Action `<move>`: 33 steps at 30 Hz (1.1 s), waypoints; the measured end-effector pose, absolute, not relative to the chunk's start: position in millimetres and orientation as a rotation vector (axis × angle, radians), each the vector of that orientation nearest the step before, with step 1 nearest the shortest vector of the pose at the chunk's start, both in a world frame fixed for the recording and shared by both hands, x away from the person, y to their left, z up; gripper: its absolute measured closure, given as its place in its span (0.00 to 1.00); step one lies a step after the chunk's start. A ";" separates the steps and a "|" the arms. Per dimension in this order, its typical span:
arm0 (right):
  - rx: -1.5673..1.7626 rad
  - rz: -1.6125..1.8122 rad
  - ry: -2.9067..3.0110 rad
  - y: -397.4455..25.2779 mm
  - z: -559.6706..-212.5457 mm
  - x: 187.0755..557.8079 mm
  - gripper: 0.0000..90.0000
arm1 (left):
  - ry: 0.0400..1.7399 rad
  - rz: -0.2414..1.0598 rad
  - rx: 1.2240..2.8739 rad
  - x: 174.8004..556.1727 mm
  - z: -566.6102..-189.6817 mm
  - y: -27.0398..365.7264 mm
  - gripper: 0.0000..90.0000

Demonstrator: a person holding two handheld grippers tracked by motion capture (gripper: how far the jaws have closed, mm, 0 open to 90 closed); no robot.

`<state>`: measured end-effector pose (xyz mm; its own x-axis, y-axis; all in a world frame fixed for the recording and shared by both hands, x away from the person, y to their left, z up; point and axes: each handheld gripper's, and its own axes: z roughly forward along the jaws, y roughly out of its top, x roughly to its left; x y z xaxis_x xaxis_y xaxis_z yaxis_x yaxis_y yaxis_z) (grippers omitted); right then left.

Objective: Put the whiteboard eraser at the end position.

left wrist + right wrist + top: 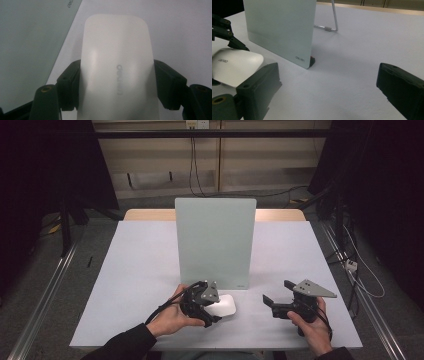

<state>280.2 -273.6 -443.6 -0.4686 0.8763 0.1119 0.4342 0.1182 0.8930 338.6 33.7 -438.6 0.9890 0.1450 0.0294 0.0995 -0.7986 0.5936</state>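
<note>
High view: white mouse sits at 6 o'clock of the upright pale-green panel on the table, w/ left gripper at its near end & right gripper off at 3 o'clock. Left gripper view: jaws press both mouse flanks, so it's gripped; judged best lifted level, squeeze steady, clear of the panel. Right gripper view: jaws wide, nothing between, mouse at 9 o'clock

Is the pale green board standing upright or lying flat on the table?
Upright. The board stands on its lower edge, propped by a metal wire stand behind it.
</note>
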 end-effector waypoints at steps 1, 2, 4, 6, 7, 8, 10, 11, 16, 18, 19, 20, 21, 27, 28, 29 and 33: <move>1.266 1.316 1.956 -273.6 -443.5 280.2 0.05 | 0.169 0.094 2.504 338.7 -438.6 33.8 0.34; 1.266 1.315 1.958 -273.7 -443.5 280.0 0.05 | 0.170 0.093 2.503 338.9 -439.0 33.9 0.34; 1.267 1.317 1.956 -274.0 -443.7 280.3 0.05 | 0.174 0.084 2.499 339.4 -439.7 34.6 0.34; 1.272 1.315 1.954 -274.0 -443.8 280.7 0.05 | 0.183 0.083 2.489 340.0 -440.7 35.2 0.34; 1.271 1.317 1.956 -273.9 -443.9 280.9 0.05 | 0.194 0.075 2.484 340.3 -441.5 35.5 0.34; 1.271 1.317 1.956 -273.7 -443.9 280.8 0.05 | 0.196 0.068 2.482 341.0 -442.1 36.0 0.34; 1.266 1.313 1.957 -273.9 -444.0 280.5 0.05 | 0.206 0.062 2.472 341.8 -443.4 37.0 0.34; 1.266 1.315 1.958 -273.9 -443.9 280.1 0.05 | 0.206 0.061 2.469 341.9 -443.7 37.3 0.34; 1.275 1.316 1.950 -275.3 -443.8 279.6 0.05 | 0.223 0.048 2.447 344.0 -446.3 39.0 0.34; 1.269 1.314 1.958 -274.6 -444.3 280.3 0.05 | 0.227 0.050 2.447 344.2 -446.7 38.9 0.33; 1.271 1.314 1.961 -273.9 -444.4 280.3 0.05 | 0.248 0.060 2.440 343.9 -447.7 38.3 0.31; 1.266 1.314 1.965 -273.8 -444.7 280.5 0.05 | 0.243 0.060 2.442 343.9 -448.1 38.2 0.29; 1.265 1.315 1.966 -273.8 -444.8 280.6 0.05 | 0.240 0.072 2.446 343.9 -448.2 38.5 0.27; 1.273 1.318 1.961 -274.8 -445.1 281.0 0.05 | 0.273 0.085 2.393 347.1 -445.9 41.2 0.16; 1.273 1.317 1.959 -274.4 -444.9 280.6 0.05 | 0.271 0.088 2.380 347.3 -444.8 41.8 0.15; 1.271 1.319 1.961 -274.2 -444.8 280.3 0.05 | 0.278 0.092 2.371 347.1 -443.5 42.7 0.14; 1.275 1.321 1.953 -275.2 -444.8 280.2 0.05 | 0.297 0.080 2.334 347.7 -437.4 47.9 0.09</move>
<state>280.2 -275.2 -444.8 -0.4668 0.8762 0.1201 0.4379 0.1110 0.8921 347.7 47.9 -437.4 0.9710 0.2370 -0.0322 0.1891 -0.6782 0.7101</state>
